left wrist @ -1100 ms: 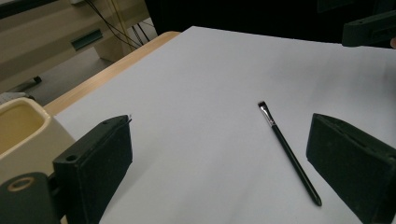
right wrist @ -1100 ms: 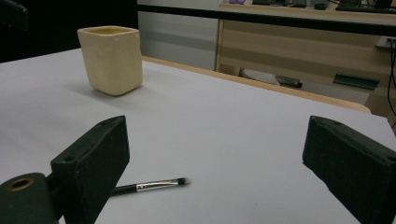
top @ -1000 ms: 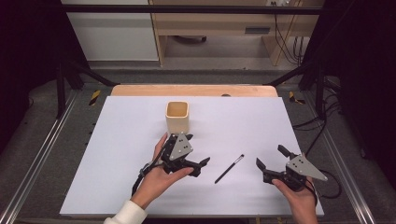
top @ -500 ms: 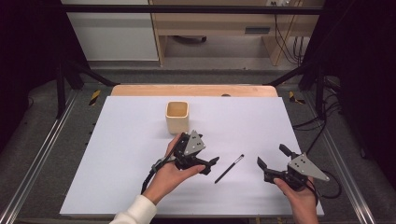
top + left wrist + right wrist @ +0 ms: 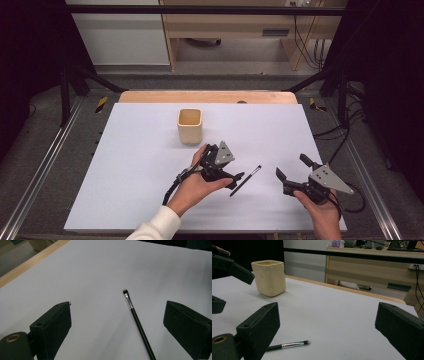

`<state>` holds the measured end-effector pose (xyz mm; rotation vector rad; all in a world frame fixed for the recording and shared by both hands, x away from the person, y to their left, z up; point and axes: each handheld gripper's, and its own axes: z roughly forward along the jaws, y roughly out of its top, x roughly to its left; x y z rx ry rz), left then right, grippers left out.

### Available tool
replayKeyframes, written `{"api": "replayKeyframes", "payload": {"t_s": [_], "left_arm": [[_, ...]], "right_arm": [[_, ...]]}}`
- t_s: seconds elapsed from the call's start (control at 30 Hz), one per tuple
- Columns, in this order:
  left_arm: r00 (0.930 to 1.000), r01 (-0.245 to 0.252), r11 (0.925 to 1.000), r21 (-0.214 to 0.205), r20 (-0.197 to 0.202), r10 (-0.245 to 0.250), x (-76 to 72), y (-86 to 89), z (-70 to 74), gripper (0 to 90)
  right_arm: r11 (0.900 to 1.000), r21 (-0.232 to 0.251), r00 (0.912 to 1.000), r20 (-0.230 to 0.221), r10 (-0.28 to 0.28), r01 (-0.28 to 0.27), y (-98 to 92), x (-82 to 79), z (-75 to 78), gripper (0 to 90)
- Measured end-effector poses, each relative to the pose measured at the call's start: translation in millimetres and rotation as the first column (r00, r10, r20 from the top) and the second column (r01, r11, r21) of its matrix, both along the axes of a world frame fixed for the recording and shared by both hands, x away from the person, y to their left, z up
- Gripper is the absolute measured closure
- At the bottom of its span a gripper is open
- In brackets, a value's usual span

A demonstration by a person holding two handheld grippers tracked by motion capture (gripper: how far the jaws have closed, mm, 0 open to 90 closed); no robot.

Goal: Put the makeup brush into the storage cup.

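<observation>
Your left hand-held gripper [image 5: 235, 179] hovers low over the white tabletop [image 5: 125, 165], jaws spread wide, gripping nothing. The thin black brush [image 5: 245, 180] lies flat between those jaws in the left gripper view, bristles pointing away; whether a jaw touches it, I can't quite tell. Your right hand-held gripper [image 5: 292, 167] sits well apart, also wide open and empty. The cream cup [image 5: 190, 125] stands upright beyond.
</observation>
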<state>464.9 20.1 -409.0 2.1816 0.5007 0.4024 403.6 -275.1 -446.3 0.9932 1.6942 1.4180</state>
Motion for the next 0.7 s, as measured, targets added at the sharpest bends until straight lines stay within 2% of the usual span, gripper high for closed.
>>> {"api": "replayKeyframes", "payload": {"t_s": [0.1, 0.17, 0.2, 0.53, 0.7], "left_arm": [[0.9997, 0.022, 0.9991, 0.037, -0.011, -0.021, -0.3, -7.7, -1.9, 7.2], [0.9997, 0.022, 0.9990, 0.040, -0.015, -0.021, -0.4, -9.6, -2.4, 7.3], [0.9996, 0.027, 0.9979, 0.059, -0.013, -0.027, -0.5, -12.2, -2.5, 7.4], [0.9987, 0.027, 0.9955, 0.090, -0.045, -0.023, -0.4, -20.5, -6.3, 7.2], [0.9964, 0.052, 0.9917, 0.118, -0.073, -0.044, -2.5, -28.0, -10.1, 6.8]], "right_arm": [[1.0000, 0.004, 1.0000, -0.002, -0.006, 0.006, -1.0, 0.1, 0.0, 5.3], [0.9999, 0.005, 1.0000, -0.003, -0.009, 0.009, -1.5, 0.1, -0.2, 4.9], [0.9999, 0.005, 0.9999, -0.003, -0.010, 0.010, -1.7, 0.1, -0.1, 4.9], [0.9999, 0.005, 0.9999, 0.000, -0.012, 0.012, -1.9, 0.3, -0.1, 4.8], [0.9998, 0.010, 0.9999, -0.001, -0.014, 0.014, -2.2, 0.1, 0.0, 4.7]]}}
